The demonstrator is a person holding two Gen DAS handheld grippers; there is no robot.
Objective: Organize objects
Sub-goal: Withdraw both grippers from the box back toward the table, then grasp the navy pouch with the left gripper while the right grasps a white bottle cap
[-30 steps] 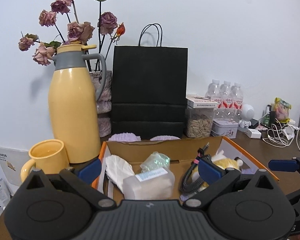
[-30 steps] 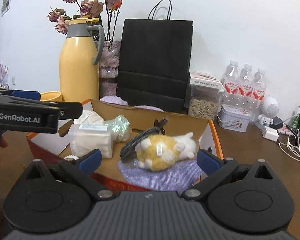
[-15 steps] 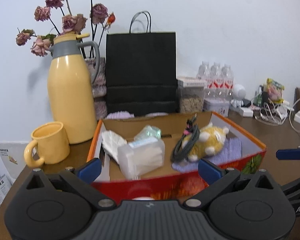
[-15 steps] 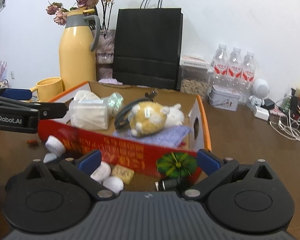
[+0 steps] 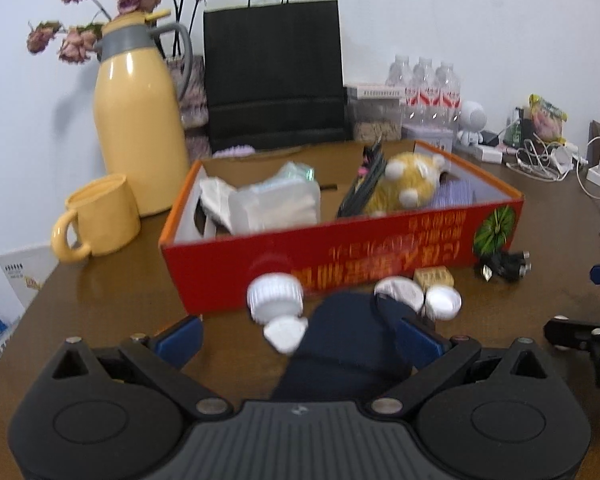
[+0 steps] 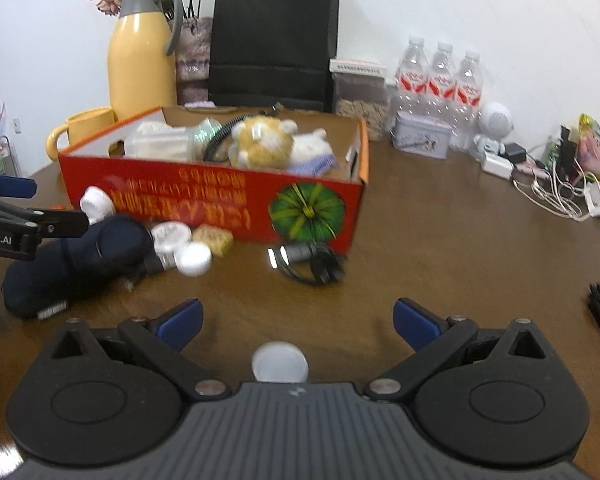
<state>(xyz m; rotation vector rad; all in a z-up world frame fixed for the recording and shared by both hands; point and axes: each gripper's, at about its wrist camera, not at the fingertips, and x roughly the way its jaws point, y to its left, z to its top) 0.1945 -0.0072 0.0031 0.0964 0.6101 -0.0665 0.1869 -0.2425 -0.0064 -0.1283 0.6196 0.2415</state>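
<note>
— Brown bench (image 6: 420,240), white wall behind. Where's the red box (image 6: 220,204)?
— Centre of the bench, holding a plush toy (image 6: 266,144), a cable and white packets.
— And what lies loose?
— White caps (image 6: 176,234) and a black cable (image 6: 312,262) just in front of the box, plus a dark navy pouch (image 5: 348,344) at the left gripper's (image 5: 298,338) twelve o'clock, between its released fingers.
— The right gripper (image 6: 298,320)?
— Spread wide, gripping nothing; a white disc (image 6: 280,362) at its six o'clock.
— Background?
— Yellow jug (image 5: 134,120) at eleven o'clock, mug (image 5: 98,216) beside it.
</note>
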